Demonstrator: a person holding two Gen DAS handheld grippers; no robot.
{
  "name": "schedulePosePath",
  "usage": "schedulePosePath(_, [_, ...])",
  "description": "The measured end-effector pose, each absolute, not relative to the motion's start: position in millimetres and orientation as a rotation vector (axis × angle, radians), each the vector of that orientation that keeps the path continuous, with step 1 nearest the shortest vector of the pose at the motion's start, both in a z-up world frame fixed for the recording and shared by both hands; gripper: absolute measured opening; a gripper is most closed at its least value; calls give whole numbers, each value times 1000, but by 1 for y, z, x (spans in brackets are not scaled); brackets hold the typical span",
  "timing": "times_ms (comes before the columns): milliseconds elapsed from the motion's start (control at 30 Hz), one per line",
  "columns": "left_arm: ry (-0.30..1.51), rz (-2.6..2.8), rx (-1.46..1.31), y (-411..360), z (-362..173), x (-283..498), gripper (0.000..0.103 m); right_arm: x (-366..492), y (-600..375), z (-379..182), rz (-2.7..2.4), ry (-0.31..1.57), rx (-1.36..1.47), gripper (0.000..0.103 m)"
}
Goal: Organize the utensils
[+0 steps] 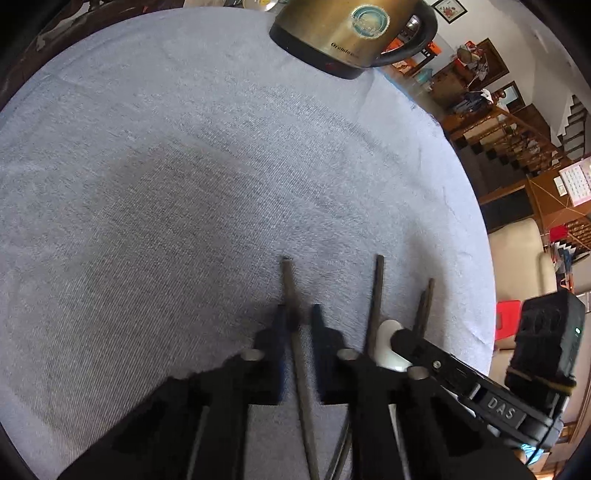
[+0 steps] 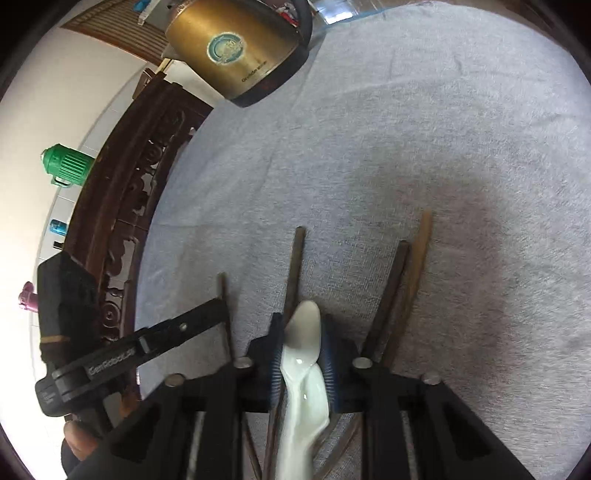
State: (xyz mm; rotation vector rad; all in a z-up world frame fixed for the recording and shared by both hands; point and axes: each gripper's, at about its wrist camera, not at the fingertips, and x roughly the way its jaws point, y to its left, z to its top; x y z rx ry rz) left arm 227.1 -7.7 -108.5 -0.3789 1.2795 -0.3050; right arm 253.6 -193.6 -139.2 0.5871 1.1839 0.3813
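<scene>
On the grey cloth (image 1: 184, 166), the left gripper (image 1: 299, 317) is closed on one dark chopstick (image 1: 290, 288). The right gripper (image 2: 303, 343) holds the white spoon (image 2: 304, 354) tightly among other chopsticks (image 2: 391, 291), near the kettle (image 2: 236, 48).

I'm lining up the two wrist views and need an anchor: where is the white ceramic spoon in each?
Left wrist view: white ceramic spoon shows lower right, mostly hidden behind the right hand-held gripper.
Right wrist view: bottom centre, between the blue pads.
Shared landmark: the brass-coloured kettle, at the top of both.
</scene>
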Motion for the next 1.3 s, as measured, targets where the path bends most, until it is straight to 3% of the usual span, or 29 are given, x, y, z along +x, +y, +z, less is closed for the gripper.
schedulePosePath(67, [1264, -315, -372, -9, -110, 227, 5, 252, -195, -137, 385, 1151, 585, 6])
schedulePosePath(633, [844, -278, -339, 65, 4, 119, 5, 122, -276, -55, 290, 677, 747, 6])
schedulePosePath(1067, [543, -289, -324, 109, 110, -12, 2, -30, -244, 40, 445, 114, 713, 6])
schedulePosePath(1300, [464, -309, -241, 104, 138, -34, 2, -24, -178, 36, 500, 150, 595, 6])
